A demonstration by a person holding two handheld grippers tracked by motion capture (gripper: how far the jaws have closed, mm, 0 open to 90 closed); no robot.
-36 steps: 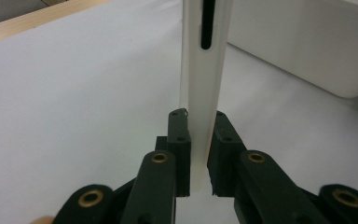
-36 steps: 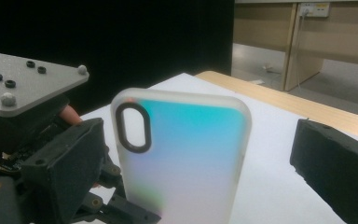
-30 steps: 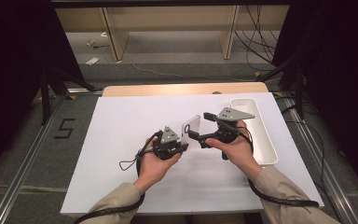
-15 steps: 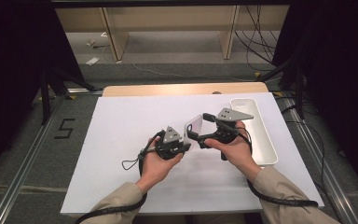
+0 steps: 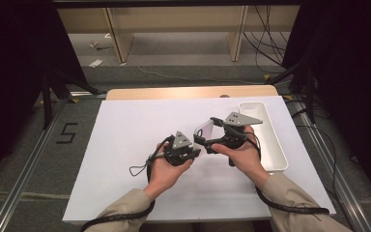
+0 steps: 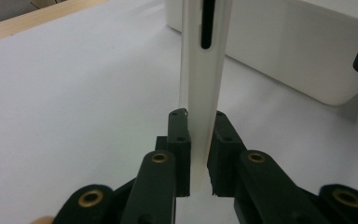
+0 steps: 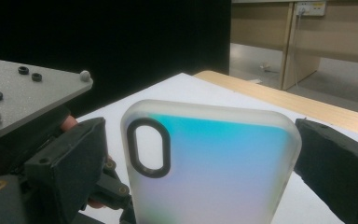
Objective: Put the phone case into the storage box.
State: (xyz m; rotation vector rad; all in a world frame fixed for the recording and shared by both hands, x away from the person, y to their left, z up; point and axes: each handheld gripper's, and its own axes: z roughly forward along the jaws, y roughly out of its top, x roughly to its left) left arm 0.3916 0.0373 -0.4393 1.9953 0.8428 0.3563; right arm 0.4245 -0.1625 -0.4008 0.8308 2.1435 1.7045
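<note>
I have a frosted phone case [image 5: 204, 129] held up off the white sheet [image 5: 125, 145], above its middle and toward the right edge, between my two grippers. My left gripper [image 5: 189, 151] has its jaws drawn narrow and clamped on the case: in the left gripper view the two black pads press on either face of the thin white case [image 6: 200, 93], which stands edge-on and upright, with a dark slot near its top. My right gripper [image 5: 207, 130] sits just beside the left one, its grey three-cornered plate on top. In the right gripper view the case [image 7: 214, 168] shows its broad face, tinted blue to pale violet, with a dark-rimmed oval camera opening at its upper left. One black jaw stands to the left of the case and the other to the right by its corner; I cannot tell whether those pads press on it or only flank it.

A long white tray [image 5: 270, 140] lies along the right edge of the sheet, just beyond my right hand [image 5: 244, 154]. My left hand [image 5: 166, 171] is nearer the front edge.

No brand or label is readable on the case. On the floor off the left edge, a taped "5" [image 5: 67, 133] is legible.
</note>
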